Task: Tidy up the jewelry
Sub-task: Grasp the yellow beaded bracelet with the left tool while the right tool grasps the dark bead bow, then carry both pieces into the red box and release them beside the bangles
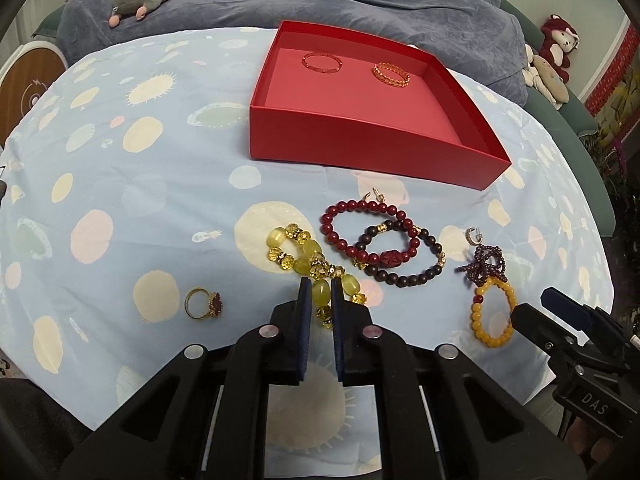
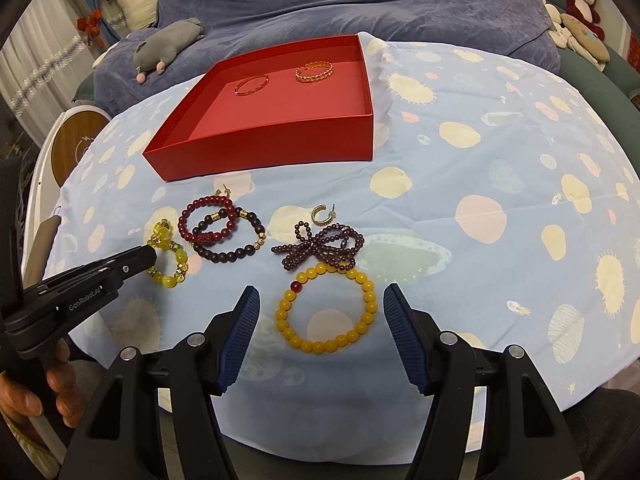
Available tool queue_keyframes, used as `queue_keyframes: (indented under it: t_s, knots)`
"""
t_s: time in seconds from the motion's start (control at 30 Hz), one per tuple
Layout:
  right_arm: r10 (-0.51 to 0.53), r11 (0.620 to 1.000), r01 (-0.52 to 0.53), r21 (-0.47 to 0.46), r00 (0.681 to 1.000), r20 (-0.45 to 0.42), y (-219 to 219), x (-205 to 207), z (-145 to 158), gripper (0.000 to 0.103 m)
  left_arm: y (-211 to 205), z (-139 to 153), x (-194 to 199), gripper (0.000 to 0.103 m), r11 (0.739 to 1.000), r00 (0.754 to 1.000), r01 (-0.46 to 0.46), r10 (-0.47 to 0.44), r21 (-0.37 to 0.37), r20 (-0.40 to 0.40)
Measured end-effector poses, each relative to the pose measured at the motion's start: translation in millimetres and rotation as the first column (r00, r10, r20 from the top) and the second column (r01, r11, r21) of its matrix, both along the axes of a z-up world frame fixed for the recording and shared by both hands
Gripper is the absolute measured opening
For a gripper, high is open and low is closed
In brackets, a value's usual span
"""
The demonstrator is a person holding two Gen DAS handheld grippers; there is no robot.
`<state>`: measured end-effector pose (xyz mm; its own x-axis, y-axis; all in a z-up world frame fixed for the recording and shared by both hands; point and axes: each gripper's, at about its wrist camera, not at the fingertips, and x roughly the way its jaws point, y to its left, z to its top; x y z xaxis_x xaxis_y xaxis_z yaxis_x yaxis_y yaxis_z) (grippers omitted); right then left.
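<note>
Left tool [image 1: 321,292] clenched on yellow-green bracelet [image 1: 308,258] | right tool [image 2: 320,308] released over amber bracelet [image 2: 326,308] | risk: your one-bead pinch slips, the bracelet drops short of red box [image 1: 360,148]

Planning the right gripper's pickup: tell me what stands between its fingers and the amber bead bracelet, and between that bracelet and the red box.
Nothing visible separates the open right gripper from the amber bead bracelet. Toward the red cardboard box, the purple beaded bow touches the bracelet's far edge, with a gold hoop earring beyond.
</note>
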<state>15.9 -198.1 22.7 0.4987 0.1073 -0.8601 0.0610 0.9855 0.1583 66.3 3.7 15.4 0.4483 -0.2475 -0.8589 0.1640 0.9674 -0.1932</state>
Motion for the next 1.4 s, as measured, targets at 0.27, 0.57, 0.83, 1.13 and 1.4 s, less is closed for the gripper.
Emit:
queue_keyframes:
  t_s: [0.27, 0.57, 0.83, 1.13, 1.4]
  knots:
    - [0.003, 1.0, -0.003, 0.01, 1.0, -0.007, 3, 19, -6, 0.054, 2, 3, 2, 0.009, 1.0, 1.0, 0.001, -0.001, -0.004, -0.003]
    - [0.029, 0.999, -0.028, 0.014, 0.999, -0.039, 12, 35, -19, 0.026, -5, -1, 9, 0.009, 1.0, 1.0, 0.011, -0.011, -0.011, -0.021]
    - [0.024, 0.999, -0.024, 0.023, 0.999, -0.023, 5, 35, -15, 0.003, -4, 4, 10, 0.009, 1.0, 1.0, 0.008, -0.008, -0.029, -0.023]
    - [0.025, 0.998, -0.028, 0.061, 0.999, 0.039, -3, 31, 18, 0.003, -4, 40, 13, 0.009, 0.997, 1.0, 0.027, -0.027, -0.069, 0.007]
    - [0.048, 0.997, -0.055, 0.057, 0.991, 0.123, -9, 45, 66, 0.0, -6, 91, 29, 0.009, 0.993, 0.995, 0.076, -0.071, -0.088, 0.065]
